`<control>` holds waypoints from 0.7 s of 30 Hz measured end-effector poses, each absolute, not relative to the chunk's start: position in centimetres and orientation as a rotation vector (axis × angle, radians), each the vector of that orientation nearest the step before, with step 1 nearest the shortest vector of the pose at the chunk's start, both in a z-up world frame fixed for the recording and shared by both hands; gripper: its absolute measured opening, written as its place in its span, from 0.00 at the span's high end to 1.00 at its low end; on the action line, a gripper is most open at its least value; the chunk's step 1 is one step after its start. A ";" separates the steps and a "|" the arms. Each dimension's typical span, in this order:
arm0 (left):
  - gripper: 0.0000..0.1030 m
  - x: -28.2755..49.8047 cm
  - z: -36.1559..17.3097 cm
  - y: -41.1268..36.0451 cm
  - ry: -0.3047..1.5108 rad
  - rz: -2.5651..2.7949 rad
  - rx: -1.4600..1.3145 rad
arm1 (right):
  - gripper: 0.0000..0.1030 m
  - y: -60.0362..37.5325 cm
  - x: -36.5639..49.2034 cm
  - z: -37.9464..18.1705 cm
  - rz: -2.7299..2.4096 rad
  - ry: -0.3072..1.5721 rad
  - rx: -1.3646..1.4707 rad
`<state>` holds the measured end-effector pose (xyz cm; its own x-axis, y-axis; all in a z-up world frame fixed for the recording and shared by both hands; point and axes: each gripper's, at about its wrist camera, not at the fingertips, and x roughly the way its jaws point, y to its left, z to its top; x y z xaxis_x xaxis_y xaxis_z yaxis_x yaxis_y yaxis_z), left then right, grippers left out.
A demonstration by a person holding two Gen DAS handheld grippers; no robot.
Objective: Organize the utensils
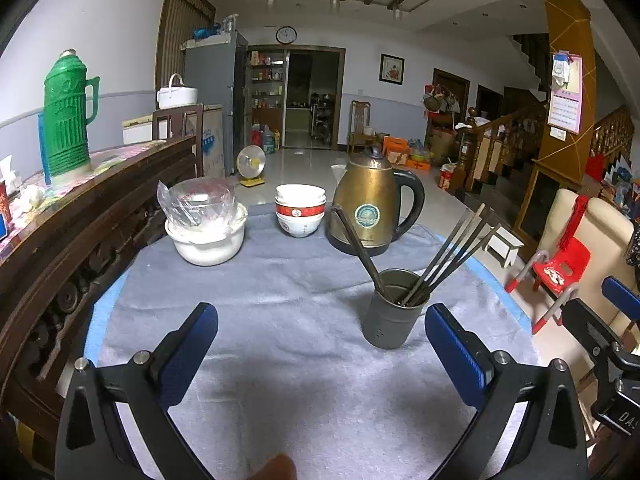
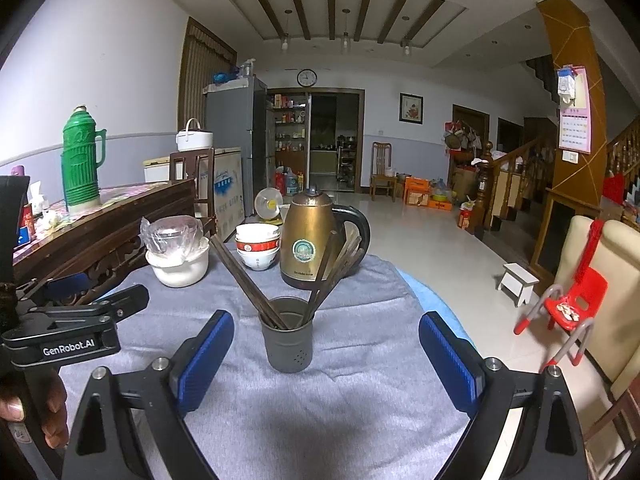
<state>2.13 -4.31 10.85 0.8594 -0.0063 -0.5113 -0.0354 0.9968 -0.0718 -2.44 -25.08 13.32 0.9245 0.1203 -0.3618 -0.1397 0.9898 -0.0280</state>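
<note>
On the left of the grey cloth (image 1: 280, 300) stands a white ceramic pot with a plastic-wrapped bowl on top (image 1: 206, 220), then a stack of white bowls with a red band (image 1: 300, 214), then a brass-coloured electric kettle with a black handle (image 1: 374, 202). In front of the kettle stands the dark grey metal holder cup (image 2: 287, 334), and the long dark chopsticks (image 2: 320, 276) are inside it.

The left gripper (image 1: 320, 354) is wide open and holds nothing; the cup is just beside its right finger. The right gripper (image 2: 326, 360) is also wide open and empty, and the cup stands between its two fingers but ahead of them, not touching.

The chopsticks stand with their long axis upward, but tilted: one group leans to the left and the bigger group leans to the right, tips down in the cup.

I think the danger is the cup. It looks light and the sticks lean out far, so a finger that pushes a stick or the rim could tip it over and scatter them on the cloth, perhaps against the kettle.
</note>
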 end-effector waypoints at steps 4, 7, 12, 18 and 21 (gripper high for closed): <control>0.00 2.1 11.0 -4.4 0.531 0.013 -0.079 | 0.07 -25.1 -2.4 13.4 0.132 0.367 -0.054; 0.00 2.2 11.0 -4.5 0.537 0.006 -0.085 | 0.07 -25.1 -2.3 13.6 0.133 0.366 -0.054; 0.00 2.3 11.1 -4.6 0.539 0.004 -0.086 | 0.07 -25.2 -2.2 13.7 0.133 0.364 -0.057; 0.00 2.3 11.0 -4.9 0.541 -0.001 -0.077 | 0.07 -25.3 -2.1 13.8 0.131 0.364 -0.057; 0.00 2.4 11.0 -5.0 0.543 -0.005 -0.072 | 0.07 -25.3 -2.2 13.8 0.132 0.363 -0.057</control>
<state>2.37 -5.03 11.02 0.8561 -0.0239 -0.5163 -0.0144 0.9974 -0.0700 -2.20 -25.26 13.79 0.9262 0.1188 -0.3577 -0.1391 0.9898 -0.0316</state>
